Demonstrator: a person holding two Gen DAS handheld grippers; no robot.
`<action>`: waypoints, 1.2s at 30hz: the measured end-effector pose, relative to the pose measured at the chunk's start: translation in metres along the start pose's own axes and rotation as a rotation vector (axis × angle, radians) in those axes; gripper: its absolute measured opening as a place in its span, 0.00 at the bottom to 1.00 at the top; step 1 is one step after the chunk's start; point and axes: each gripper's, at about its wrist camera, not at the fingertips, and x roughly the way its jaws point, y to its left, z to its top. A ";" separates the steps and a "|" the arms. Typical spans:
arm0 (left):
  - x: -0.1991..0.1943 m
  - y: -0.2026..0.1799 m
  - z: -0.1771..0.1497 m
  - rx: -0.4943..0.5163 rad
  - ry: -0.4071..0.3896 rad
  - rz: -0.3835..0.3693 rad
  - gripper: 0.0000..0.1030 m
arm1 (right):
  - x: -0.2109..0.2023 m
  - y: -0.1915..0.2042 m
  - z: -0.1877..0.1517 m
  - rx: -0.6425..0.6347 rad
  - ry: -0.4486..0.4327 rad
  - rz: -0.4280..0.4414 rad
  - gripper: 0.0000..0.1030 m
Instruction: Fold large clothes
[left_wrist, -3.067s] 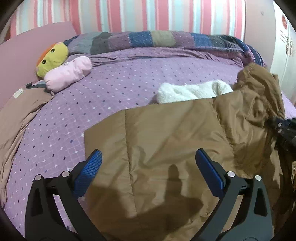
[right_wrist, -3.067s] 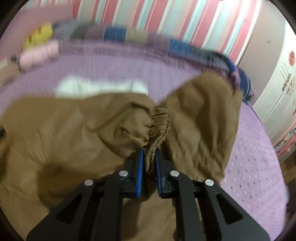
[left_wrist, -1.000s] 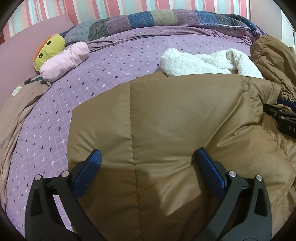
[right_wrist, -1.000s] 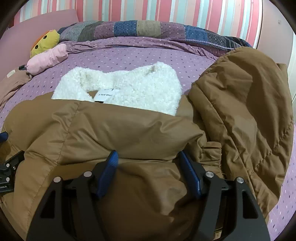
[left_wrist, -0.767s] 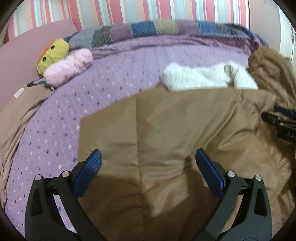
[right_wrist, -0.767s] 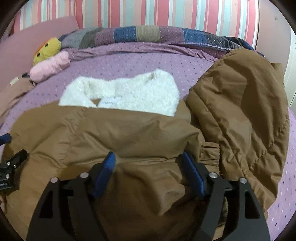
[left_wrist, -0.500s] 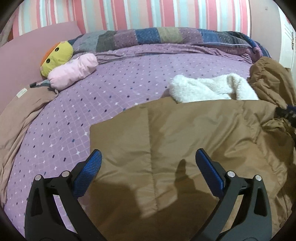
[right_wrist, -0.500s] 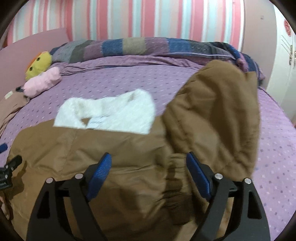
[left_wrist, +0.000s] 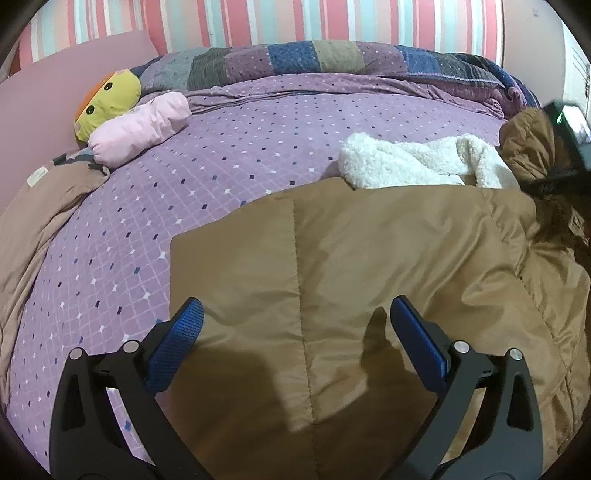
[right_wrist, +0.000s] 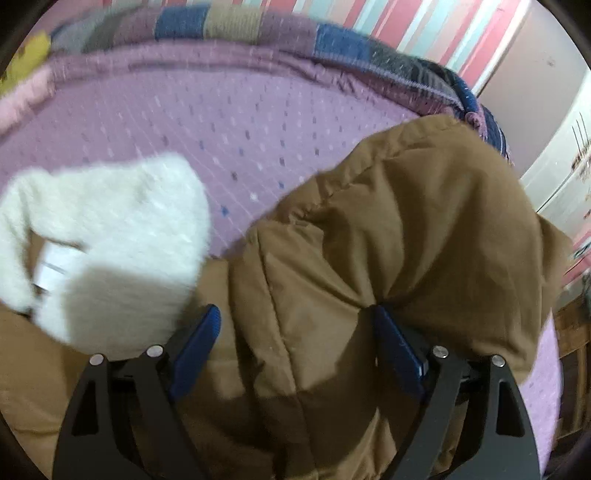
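Observation:
A brown padded jacket (left_wrist: 369, 240) lies spread on the purple dotted bedspread (left_wrist: 221, 166), its white fleece collar (left_wrist: 406, 166) turned toward the far side. My left gripper (left_wrist: 295, 306) hovers open over the jacket's flat left panel, nothing between its fingers. In the right wrist view, which is blurred, my right gripper (right_wrist: 295, 314) stands open just above the bunched brown sleeve (right_wrist: 424, 221), with the fleece collar (right_wrist: 122, 240) to its left. The sleeve's fabric bulges up between the wide jaws, but the pads do not press on it.
A yellow plush toy (left_wrist: 107, 96) and a pink cushion (left_wrist: 140, 125) lie at the far left. A patchwork quilt (left_wrist: 295, 59) is rolled along the striped wall. A tan blanket (left_wrist: 37, 221) covers the left edge. A white wardrobe (right_wrist: 554, 166) stands right of the bed.
My right gripper has let go of the sleeve cuff, opened wide and swung right, over the bunched sleeve. The left gripper has stayed open over the same panel.

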 end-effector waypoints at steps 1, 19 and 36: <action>0.000 0.002 0.001 -0.005 0.006 0.005 0.97 | 0.008 -0.002 0.000 -0.010 0.017 -0.004 0.75; -0.077 0.012 0.035 0.010 0.052 0.102 0.97 | -0.097 -0.122 0.000 0.290 -0.149 0.380 0.15; -0.179 0.065 0.027 -0.045 0.016 0.183 0.97 | -0.268 -0.038 -0.070 0.045 -0.252 0.636 0.15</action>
